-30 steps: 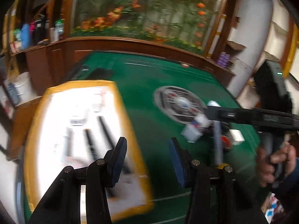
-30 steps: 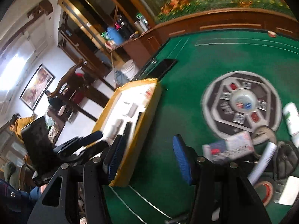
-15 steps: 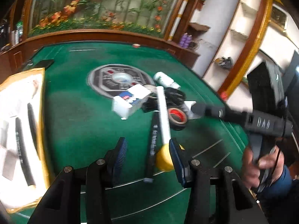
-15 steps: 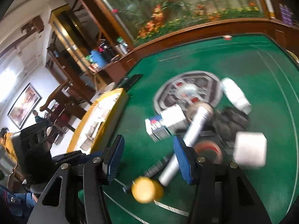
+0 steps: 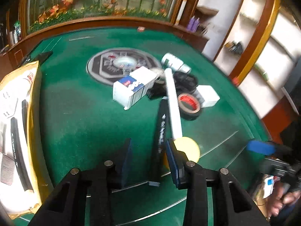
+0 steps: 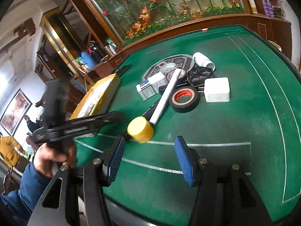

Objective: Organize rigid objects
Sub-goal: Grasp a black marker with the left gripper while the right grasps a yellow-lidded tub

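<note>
The left tool (image 5: 148, 162) has swung away from the yellow-rimmed tray (image 5: 34, 124), now off to its left, and come down over the black bar (image 5: 162, 131), its jaws closing around it without pressing yet. The right tool (image 6: 149, 158) has swept across the counter (image 6: 225, 128); the yellow-capped white tube (image 6: 163, 98) now lies just ahead of it.

Home game rm: green felt table (image 6: 235, 124) w/ center dial, wood cabinets, flower mural (image 6: 169, 5) behind table, framed pic.
</note>
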Action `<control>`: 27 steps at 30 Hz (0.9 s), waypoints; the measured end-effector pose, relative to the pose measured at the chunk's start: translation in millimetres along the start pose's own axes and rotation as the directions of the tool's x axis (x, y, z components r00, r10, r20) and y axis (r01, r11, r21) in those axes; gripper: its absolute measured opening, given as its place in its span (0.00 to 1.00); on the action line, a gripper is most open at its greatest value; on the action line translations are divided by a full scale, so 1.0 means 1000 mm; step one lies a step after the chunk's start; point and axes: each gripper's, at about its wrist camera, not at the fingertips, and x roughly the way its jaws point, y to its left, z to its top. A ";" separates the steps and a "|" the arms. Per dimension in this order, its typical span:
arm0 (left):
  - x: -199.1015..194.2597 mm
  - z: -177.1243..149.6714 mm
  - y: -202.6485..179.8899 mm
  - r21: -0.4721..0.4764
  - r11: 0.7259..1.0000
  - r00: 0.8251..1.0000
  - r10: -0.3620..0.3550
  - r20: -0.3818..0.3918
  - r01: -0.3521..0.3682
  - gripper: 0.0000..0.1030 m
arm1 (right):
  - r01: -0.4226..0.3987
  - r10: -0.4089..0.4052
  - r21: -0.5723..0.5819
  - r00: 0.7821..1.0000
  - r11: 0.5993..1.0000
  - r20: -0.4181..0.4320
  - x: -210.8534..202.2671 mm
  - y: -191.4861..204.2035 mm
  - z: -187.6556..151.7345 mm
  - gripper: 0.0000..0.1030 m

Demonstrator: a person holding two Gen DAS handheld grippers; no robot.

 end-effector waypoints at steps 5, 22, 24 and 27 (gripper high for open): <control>0.012 0.004 -0.011 0.053 0.996 0.997 0.071 -0.035 -0.069 0.33 | -0.029 0.031 -0.047 0.999 0.998 0.033 -0.013 0.001 -0.007 0.53; 0.020 0.005 -0.013 0.126 0.988 0.996 -0.084 -0.009 0.085 0.11 | 0.109 -0.113 -0.104 0.993 0.989 -0.032 0.032 0.008 0.007 0.55; 0.013 -0.001 -0.004 0.122 0.989 0.997 -0.079 -0.008 0.080 0.11 | 0.114 -0.123 -0.140 0.991 0.984 -0.056 0.046 0.019 0.011 0.57; 0.004 -0.008 0.007 0.104 0.992 0.997 -0.077 -0.011 0.078 0.11 | 0.134 -0.156 -0.213 0.984 0.968 -0.088 0.064 0.035 0.016 0.59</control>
